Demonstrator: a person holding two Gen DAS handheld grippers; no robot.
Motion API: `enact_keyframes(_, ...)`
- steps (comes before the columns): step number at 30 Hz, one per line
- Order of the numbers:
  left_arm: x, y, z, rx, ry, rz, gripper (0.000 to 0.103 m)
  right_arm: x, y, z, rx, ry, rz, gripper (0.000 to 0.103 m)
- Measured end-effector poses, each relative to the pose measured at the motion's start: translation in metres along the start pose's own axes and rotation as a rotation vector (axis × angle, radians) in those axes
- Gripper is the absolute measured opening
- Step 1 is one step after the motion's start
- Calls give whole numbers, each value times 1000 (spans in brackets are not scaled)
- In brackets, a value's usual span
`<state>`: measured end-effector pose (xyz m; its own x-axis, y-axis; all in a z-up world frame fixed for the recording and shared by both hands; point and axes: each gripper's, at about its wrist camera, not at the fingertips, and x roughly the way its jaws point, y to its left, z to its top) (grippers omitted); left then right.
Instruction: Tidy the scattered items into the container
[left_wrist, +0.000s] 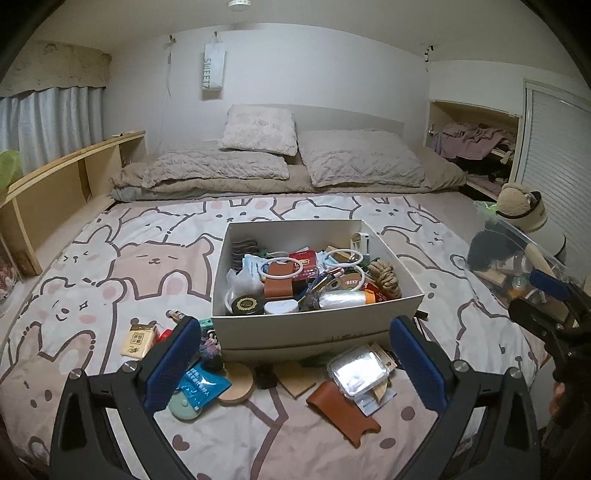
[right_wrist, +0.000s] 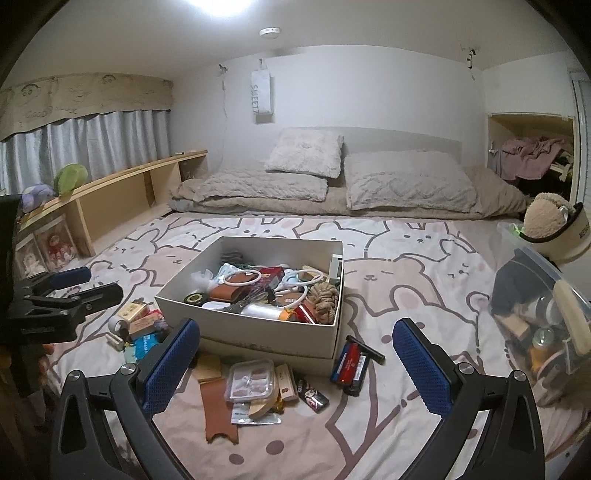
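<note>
A white cardboard box (left_wrist: 317, 332) (right_wrist: 258, 338) sits on the bed, partly full of small items. Loose items lie in front of it: a clear plastic case (left_wrist: 357, 369) (right_wrist: 252, 380), a brown leather sleeve (left_wrist: 341, 413) (right_wrist: 218, 410), a round wooden coaster (left_wrist: 236, 384), a blue packet (left_wrist: 201, 386), a yellow packet (left_wrist: 138, 341), and a red and black item (right_wrist: 352, 363). My left gripper (left_wrist: 295, 360) is open and empty above these items. My right gripper (right_wrist: 297, 360) is open and empty, a little further right.
A clear plastic bin (right_wrist: 539, 314) (left_wrist: 517, 262) with a plush toy in a bucket (right_wrist: 554, 225) stands at the right bed edge. A wooden shelf (left_wrist: 62, 184) runs along the left. Pillows (left_wrist: 332, 158) lie at the far end.
</note>
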<state>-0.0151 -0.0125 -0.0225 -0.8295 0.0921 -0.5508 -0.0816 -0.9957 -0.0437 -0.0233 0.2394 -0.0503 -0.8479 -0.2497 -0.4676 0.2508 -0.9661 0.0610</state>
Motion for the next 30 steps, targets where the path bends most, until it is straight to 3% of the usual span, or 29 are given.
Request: enact_keyframes(30,-40,13,-36,30,-22,36,103,-27,7,-24,-25,-37,-29,103)
